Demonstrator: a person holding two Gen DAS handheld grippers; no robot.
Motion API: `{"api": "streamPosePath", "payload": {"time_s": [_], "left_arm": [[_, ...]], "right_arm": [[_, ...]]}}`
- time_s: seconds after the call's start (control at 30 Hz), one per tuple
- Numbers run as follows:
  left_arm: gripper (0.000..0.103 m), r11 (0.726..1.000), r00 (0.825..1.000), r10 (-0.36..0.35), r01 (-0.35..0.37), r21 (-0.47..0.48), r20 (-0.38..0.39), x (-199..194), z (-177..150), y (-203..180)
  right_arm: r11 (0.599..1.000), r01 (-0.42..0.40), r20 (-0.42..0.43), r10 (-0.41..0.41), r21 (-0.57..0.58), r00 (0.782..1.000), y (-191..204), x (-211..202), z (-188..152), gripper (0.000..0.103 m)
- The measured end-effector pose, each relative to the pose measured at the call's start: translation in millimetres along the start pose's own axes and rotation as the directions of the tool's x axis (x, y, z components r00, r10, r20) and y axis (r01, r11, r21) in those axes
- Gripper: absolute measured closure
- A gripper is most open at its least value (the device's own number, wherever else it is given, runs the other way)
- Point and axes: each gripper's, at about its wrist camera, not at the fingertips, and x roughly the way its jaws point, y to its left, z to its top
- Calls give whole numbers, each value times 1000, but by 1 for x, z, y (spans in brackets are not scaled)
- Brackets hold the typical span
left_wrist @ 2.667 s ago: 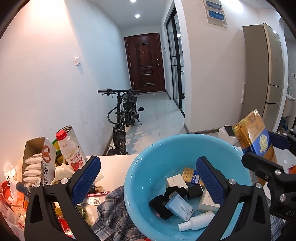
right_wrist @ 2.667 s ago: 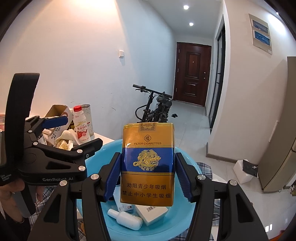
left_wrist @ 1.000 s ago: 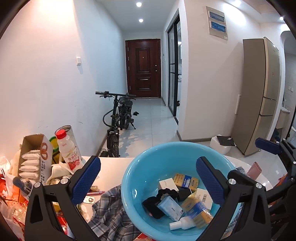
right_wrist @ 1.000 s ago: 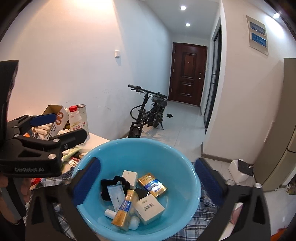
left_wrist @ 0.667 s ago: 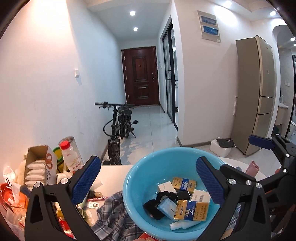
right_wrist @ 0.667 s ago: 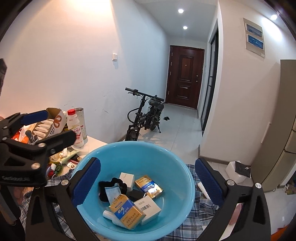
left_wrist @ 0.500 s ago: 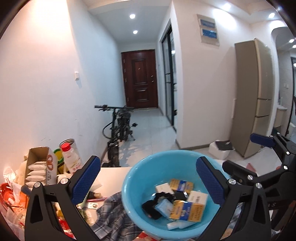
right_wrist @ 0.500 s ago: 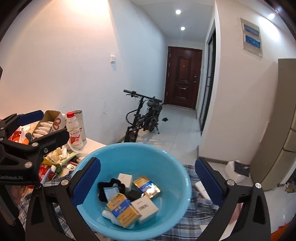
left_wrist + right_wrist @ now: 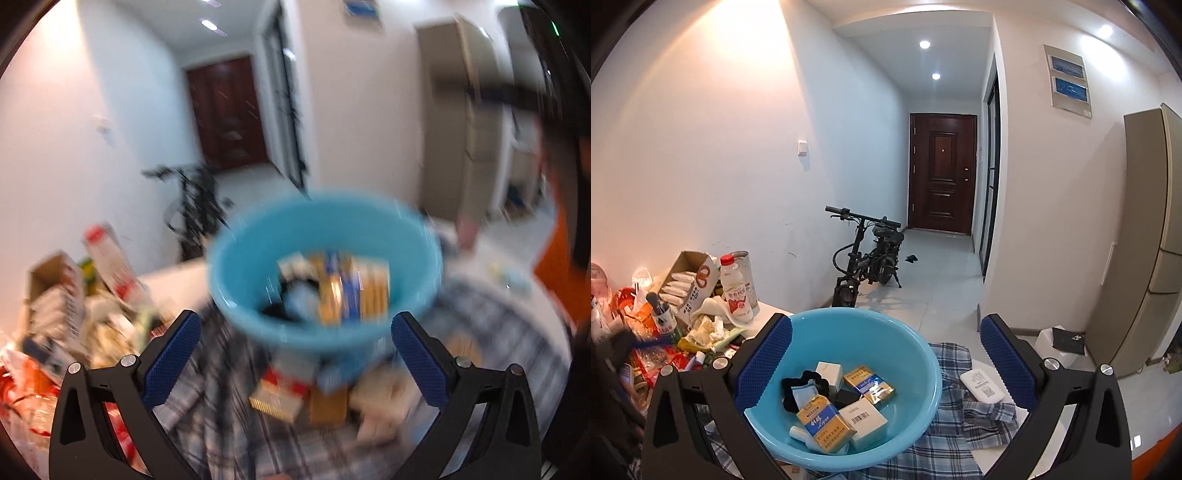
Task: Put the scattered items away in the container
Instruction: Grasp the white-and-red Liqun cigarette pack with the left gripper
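Basin [image 9: 916, 354] sits between the spread, empty right gripper [image 9: 884, 354] fingers; left gripper [image 9: 295, 354] likewise.

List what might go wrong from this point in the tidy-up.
The left wrist view is motion-blurred, so the left gripper may misjudge the small boxes lying by the blue basin. In the right wrist view the basin sits on rumpled plaid cloth; a snagged fold might tip it. The white packet beside it could be overlooked.
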Motion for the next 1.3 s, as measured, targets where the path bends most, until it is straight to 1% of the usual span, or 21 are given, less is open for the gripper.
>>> {"api": "streamPosePath", "payload": {"time_s": [0.07, 0.13, 0.2, 0.23, 0.3, 0.37, 0.4, 0.5, 0.57, 0.63, 0.77, 0.83, 0.9, 0.97, 1.03, 1.1, 1.2, 1.23, 1.27, 1.3], "left_arm": [[1, 998, 996, -53, 55, 35, -73, 26, -25, 2], [1, 990, 983, -124, 131, 43, -134, 46, -42, 3], [1, 978, 969, -191, 202, 58, -155, 58, -52, -2], [1, 971, 964, -213, 226, 72, -158, 63, -55, -3], [1, 960, 955, -247, 264, 94, -162, 71, -58, -5], [1, 949, 943, -279, 299, 96, -180, 80, -61, -4], [1, 950, 942, -274, 297, 98, -193, 85, -63, -3], [1, 964, 950, -225, 250, 93, -216, 96, -69, 1], [1, 966, 945, -232, 252, 59, -231, 103, -75, 8], [0, 967, 947, -237, 251, 42, -218, 104, -78, 12], [0, 968, 944, -247, 249, -17, -221, 107, -82, 26], [0, 960, 933, -279, 272, -66, -225, 112, -83, 33], [1, 955, 928, -297, 284, -88, -226, 113, -84, 33], [5, 954, 928, -301, 290, -82, -221, 108, -84, 36], [15, 949, 925, -316, 305, -86, -213, 106, -84, 35], [17, 942, 918, -335, 321, -100, -211, 107, -84, 36], [19, 937, 914, -347, 329, -116, -212, 107, -83, 37], [26, 935, 912, -352, 332, -122, -211, 107, -82, 40], [29, 933, 911, -356, 335, -130, -208, 109, -80, 45], [36, 932, 911, -358, 335, -139, -204, 109, -80, 49]], "right_arm": [[1000, -10, 14, 10, 16, 1000, -4, -5, 1, 0], [1000, -14, 23, 13, 21, 1000, -7, -8, 2, 0], [1000, -13, 31, 12, 20, 999, -6, -11, 4, 0], [1000, -12, 34, 11, 19, 999, -4, -11, 4, 0], [1000, -13, 35, 12, 16, 999, -3, -12, 4, 0], [1000, -8, 31, 7, 9, 999, -2, -11, 4, 0], [1000, -2, 28, 2, 3, 1000, -1, -10, 4, 0], [1000, 5, 25, -5, 0, 1000, 0, -9, 4, 0], [1000, 8, 21, -8, -2, 1000, 1, -7, 3, 0], [1000, 11, 13, -11, -7, 1000, 2, -4, 3, 0], [1000, 10, 1, -10, -28, 1000, 10, 0, 2, 0], [999, 8, -7, -9, -43, 1000, 14, 3, 2, 0], [999, 13, -14, -13, -53, 1000, 17, 5, 1, 0], [998, 13, -18, -14, -62, 1000, 20, 6, 1, 0], [998, 13, -20, -14, -69, 1000, 23, 7, 1, 0], [997, 13, -23, -15, -74, 1000, 24, 8, 0, 0], [996, 18, -29, -21, -82, 999, 26, 10, 0, 0], [996, 17, -30, -20, -84, 999, 27, 10, 0, 0], [996, 16, -29, -19, -84, 999, 27, 10, 0, 0], [996, 16, -29, -18, -85, 999, 28, 10, 0, 0]]}}
